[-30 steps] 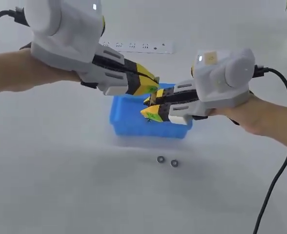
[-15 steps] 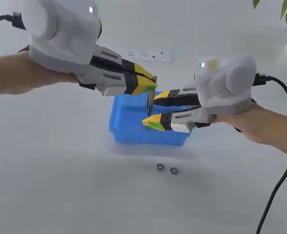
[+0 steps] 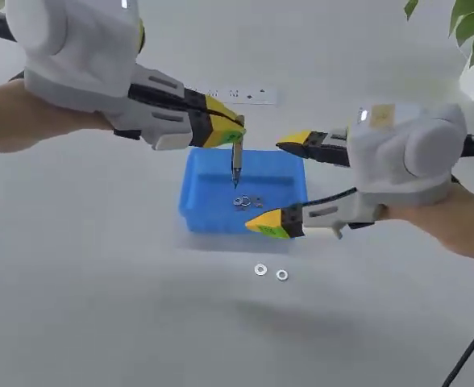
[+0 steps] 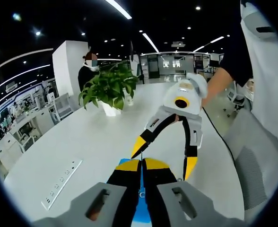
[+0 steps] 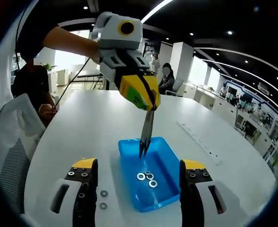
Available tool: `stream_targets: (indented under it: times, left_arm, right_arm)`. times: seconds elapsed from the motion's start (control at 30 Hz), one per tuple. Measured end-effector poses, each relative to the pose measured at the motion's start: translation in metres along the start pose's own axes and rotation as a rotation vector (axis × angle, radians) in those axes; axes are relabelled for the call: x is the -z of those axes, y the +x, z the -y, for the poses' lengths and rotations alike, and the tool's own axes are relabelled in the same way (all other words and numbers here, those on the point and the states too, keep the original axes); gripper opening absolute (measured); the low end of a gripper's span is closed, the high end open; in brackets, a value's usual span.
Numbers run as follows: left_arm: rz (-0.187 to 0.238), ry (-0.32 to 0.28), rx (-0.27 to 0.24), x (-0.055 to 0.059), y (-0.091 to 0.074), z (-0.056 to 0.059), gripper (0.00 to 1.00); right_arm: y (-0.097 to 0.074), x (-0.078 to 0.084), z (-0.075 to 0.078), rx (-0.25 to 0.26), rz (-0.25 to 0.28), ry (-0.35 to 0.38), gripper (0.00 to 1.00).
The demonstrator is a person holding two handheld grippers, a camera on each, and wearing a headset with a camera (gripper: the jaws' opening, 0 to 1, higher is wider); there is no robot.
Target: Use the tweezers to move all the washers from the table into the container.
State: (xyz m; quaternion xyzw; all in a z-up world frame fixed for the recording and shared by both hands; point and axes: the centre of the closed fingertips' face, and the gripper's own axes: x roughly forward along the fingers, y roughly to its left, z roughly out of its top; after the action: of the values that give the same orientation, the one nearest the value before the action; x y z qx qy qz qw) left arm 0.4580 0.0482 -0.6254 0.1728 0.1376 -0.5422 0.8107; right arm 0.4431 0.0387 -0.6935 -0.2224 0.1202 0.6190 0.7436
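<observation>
Left gripper point(image 3: 225, 133) pinches tweezers point(image 3: 236, 165) over container point(image 3: 213, 218), right gripper point(image 3: 277, 185) gapes empty; washers point(image 3: 260, 269) near its fingers may skitter if nipped askew.

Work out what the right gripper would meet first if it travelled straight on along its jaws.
Probably the tweezers, held by the left gripper over the blue container: in the right gripper view they stand almost dead ahead, between the open jaws of the right gripper. Depth is unclear.

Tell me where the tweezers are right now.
In the head view, the tweezers hang tip-down from the left hand-held gripper, above the blue container.
</observation>
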Motion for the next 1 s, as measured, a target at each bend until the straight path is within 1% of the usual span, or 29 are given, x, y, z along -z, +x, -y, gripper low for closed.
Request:
stream_targets:
  times: [0.07,0.17,0.2,0.27,0.33,0.47,0.67,0.7,0.77,0.8,0.83,0.9,1.0]
  left_arm:
    - [0.005,0.0,0.007,-0.003,0.0,0.006,0.04]
    - [0.009,0.005,0.015,-0.005,0.001,0.016,0.04]
    - [0.01,0.007,0.019,-0.005,0.001,0.019,0.04]
    - [0.013,0.009,0.021,-0.007,0.002,0.024,0.04]
    - [0.016,0.02,0.021,-0.008,0.002,0.03,0.04]
    - [0.007,0.014,0.037,-0.008,0.002,0.042,0.04]
    - [0.0,0.003,0.042,-0.004,0.005,0.053,0.04]
    - [-0.005,0.005,0.045,-0.004,0.006,0.055,0.04]
    - [0.002,0.012,0.04,-0.005,0.008,0.06,0.04]
    - [0.015,-0.007,0.042,-0.005,0.01,0.064,0.04]
    - [0.019,-0.009,0.039,-0.004,0.012,0.065,0.04]
    - [0.016,-0.017,0.042,-0.002,0.015,0.07,0.04]
    - [0.01,-0.029,0.045,0.006,0.019,0.077,0.04]
  right_arm:
    - [-0.01,0.002,-0.006,-0.002,0.007,0.019,0.71]
    - [-0.023,0.01,-0.013,-0.003,-0.002,0.042,0.71]
    - [-0.029,0.014,-0.016,0.005,-0.008,0.045,0.71]
    - [-0.039,0.022,-0.016,0.04,-0.035,0.029,0.72]
    - [-0.046,0.024,-0.019,0.05,-0.032,0.049,0.74]
    - [-0.06,0.032,-0.027,0.072,-0.025,0.09,0.76]
    - [-0.072,0.054,-0.044,0.09,-0.05,0.126,0.8]
    - [-0.075,0.059,-0.047,0.094,-0.065,0.126,0.81]
    - [-0.078,0.063,-0.051,0.098,-0.071,0.134,0.83]
    - [-0.081,0.065,-0.055,0.097,-0.068,0.15,0.83]
    - [-0.082,0.066,-0.057,0.098,-0.066,0.158,0.83]
    - [-0.084,0.068,-0.062,0.099,-0.069,0.166,0.83]
    - [-0.086,0.072,-0.066,0.102,-0.071,0.157,0.81]
